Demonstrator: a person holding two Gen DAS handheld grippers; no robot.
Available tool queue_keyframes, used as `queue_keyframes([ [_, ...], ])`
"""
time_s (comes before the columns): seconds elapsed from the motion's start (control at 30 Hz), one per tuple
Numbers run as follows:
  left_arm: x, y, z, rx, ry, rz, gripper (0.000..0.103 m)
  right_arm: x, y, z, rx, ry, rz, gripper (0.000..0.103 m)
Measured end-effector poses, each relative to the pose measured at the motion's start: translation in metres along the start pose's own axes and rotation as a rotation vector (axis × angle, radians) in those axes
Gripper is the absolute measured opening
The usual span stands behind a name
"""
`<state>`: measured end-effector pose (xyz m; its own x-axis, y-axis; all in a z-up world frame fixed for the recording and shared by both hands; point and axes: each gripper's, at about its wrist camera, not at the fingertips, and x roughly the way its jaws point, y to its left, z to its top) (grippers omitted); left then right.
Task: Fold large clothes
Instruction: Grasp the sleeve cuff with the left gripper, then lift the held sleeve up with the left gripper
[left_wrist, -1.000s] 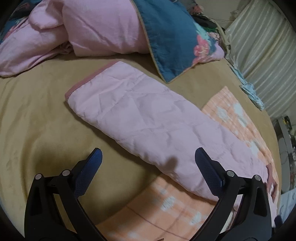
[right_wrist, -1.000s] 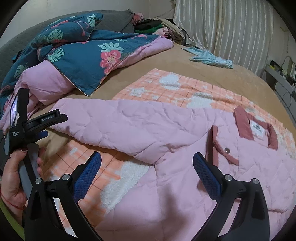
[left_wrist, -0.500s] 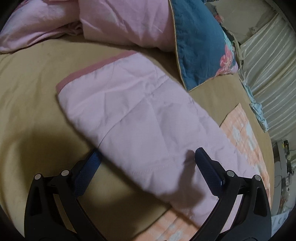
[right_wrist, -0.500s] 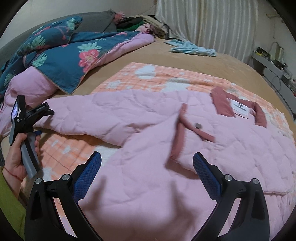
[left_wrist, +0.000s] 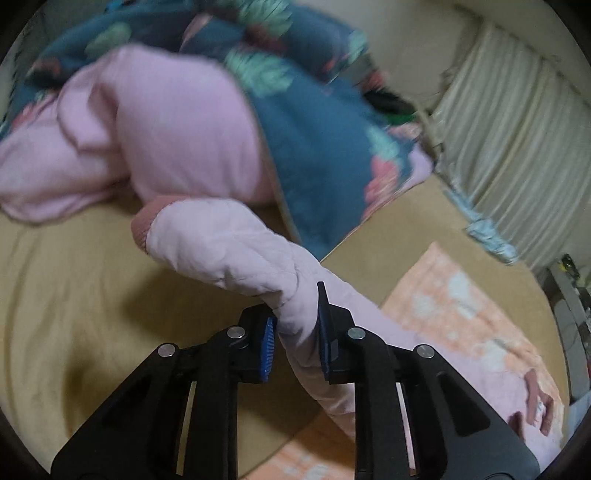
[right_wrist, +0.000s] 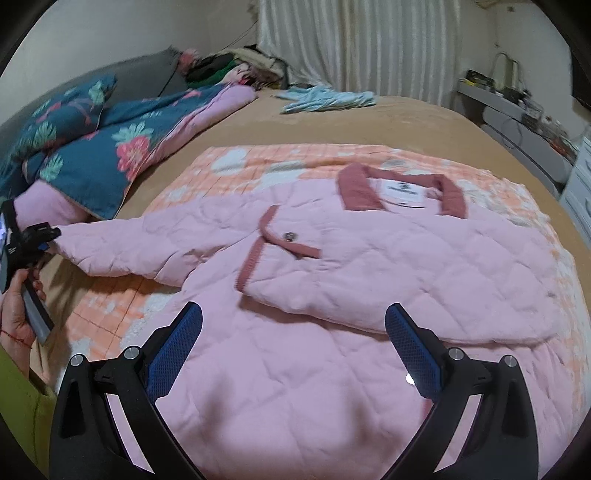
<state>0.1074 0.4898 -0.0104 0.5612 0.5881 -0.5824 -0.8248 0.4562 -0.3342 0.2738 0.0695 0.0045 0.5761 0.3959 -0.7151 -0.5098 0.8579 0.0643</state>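
A pink quilted jacket (right_wrist: 369, 266) with a dusty-rose collar lies front up on the bed, its left sleeve (right_wrist: 140, 243) stretched out to the side. My left gripper (left_wrist: 295, 314) has its jaws closing on that sleeve (left_wrist: 229, 243) partway along; the pads press the bunched fabric. The sleeve is raised off the sheet and its rose cuff (left_wrist: 142, 230) droops beyond the grip. From the right wrist view, the left gripper (right_wrist: 37, 232) sits in a hand at the far left. My right gripper (right_wrist: 293, 317) hovers open over the jacket's lower front, holding nothing.
An orange checked blanket (right_wrist: 258, 162) lies under the jacket on the tan sheet (right_wrist: 406, 114). A blue floral duvet (right_wrist: 110, 147) with pink lining is heaped at the left. A light blue garment (right_wrist: 325, 99) lies near the curtain. A shelf (right_wrist: 517, 122) runs along the right.
The left gripper went from wide open around the flat sleeve to shut on it and raised it. The right gripper slid right across the jacket, bringing the collar nearer the centre of view.
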Motion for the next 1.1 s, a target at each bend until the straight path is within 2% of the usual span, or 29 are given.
queue_keyframes([
  [0.2, -0.049, -0.042, 0.001, 0.093, -0.080, -0.120, 0.011, -0.036, -0.034, -0.011, 0.042, -0.048, -0.050, 0.099],
  [0.37, -0.084, -0.064, -0.014, 0.146, -0.075, -0.244, 0.011, -0.063, -0.055, -0.017, 0.067, -0.067, -0.070, 0.099],
  [0.53, -0.127, -0.088, -0.017, 0.198, -0.132, -0.305, 0.011, -0.090, -0.072, -0.020, 0.084, -0.097, -0.087, 0.099],
  [0.7, -0.161, -0.122, -0.020, 0.263, -0.151, -0.354, 0.011, -0.110, -0.087, -0.023, 0.121, -0.122, -0.084, 0.099],
  [1.1, -0.214, -0.190, -0.030, 0.407, -0.189, -0.441, 0.010, -0.140, -0.110, -0.039, 0.173, -0.164, -0.084, 0.099],
])
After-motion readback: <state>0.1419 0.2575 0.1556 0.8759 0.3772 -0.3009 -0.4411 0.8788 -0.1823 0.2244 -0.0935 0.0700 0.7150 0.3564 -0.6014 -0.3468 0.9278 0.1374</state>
